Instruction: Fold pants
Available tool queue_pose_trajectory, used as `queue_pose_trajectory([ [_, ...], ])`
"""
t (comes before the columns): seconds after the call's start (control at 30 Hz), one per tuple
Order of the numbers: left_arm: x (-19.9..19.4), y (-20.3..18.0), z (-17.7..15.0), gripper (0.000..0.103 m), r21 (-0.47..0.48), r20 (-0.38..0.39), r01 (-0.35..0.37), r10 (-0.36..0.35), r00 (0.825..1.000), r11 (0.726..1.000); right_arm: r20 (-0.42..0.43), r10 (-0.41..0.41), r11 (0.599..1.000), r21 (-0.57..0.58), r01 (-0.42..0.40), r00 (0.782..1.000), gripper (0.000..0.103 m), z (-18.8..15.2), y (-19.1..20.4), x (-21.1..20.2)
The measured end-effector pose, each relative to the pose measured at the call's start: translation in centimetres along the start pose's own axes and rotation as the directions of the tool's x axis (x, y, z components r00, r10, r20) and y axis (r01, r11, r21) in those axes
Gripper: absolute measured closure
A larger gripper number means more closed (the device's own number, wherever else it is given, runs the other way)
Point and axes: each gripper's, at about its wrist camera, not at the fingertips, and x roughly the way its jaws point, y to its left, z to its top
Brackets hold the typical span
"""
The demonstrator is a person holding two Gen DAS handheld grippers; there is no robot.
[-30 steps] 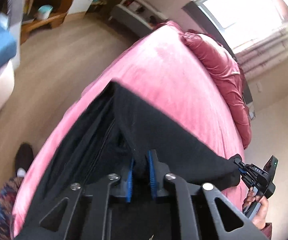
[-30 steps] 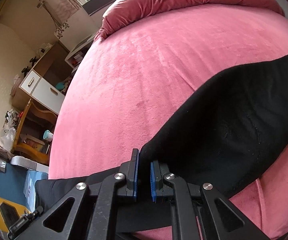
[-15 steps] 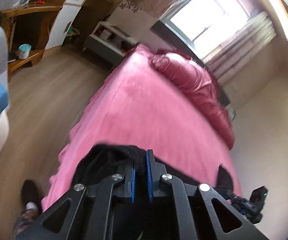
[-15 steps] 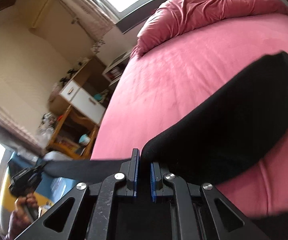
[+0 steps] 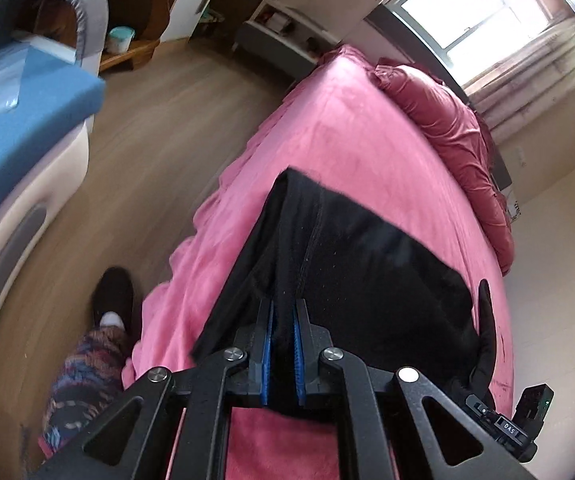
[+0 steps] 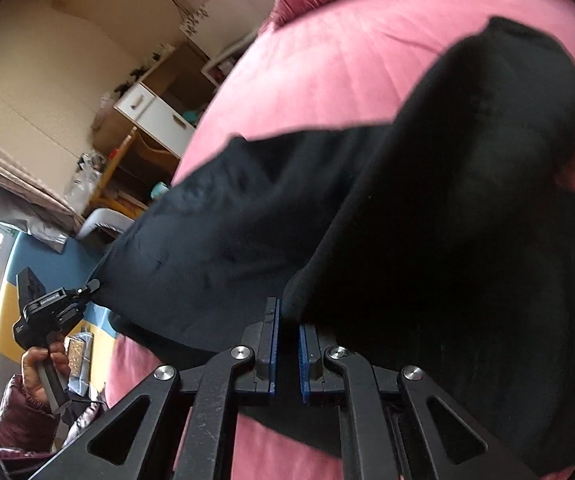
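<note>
Grip: our left gripper and right gripper each pinch the pants above the bed.
Risk: we could lose one corner, skewing the fold.

left gripper fingers clamped, right gripper likewise — both angled downward

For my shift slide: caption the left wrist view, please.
Left gripper shut on black fabric pants stretched above pink plush bed cover; right gripper pinches the other end.
</note>
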Motion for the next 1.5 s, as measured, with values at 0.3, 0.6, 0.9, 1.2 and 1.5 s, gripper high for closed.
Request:
queue_pose_trajectory([
  [0.3,1.5,1.8,-1.6,0.091,-0.041,-0.068,-0.091,0.089,0.994,0.995,-0.039,-0.066,0.998,-0.023,0.065,0.997,0.095,-2.4,-0.9,0.4],
  [0.6,-2.5,-1.2,-1.4,0.073,0.055,0.059,-0.317,0.314,0.948,0.947,-0.036,-0.063,0.998,-0.003,0.063,0.997,0.084,-2.2,-1.7,-0.4],
  [0.9,-1.5,-10.8,-4.4,0.073,0.36,0.074,-0.104,0.082,0.994,0.927,0.107,-0.227,0.973,-0.025,0.231,0.968,0.06,1.8,-2.6,-6.3],
  [1.2,6.1,-19.0,-10.9,0.071,0.598,-0.246,0.193,-0.051,0.968,0.778,0.129,-0.408,0.911,0.126,0.393,0.904,0.046,13.7,-6.0,-3.0],
  [1.5,9.2,-20.6,-12.1,0.07,0.614,-0.333,0.253,-0.046,0.942,0.748,-0.058,-0.573,0.806,0.14,0.575,0.818,0.056,19.3,-9.4,3.7],
])
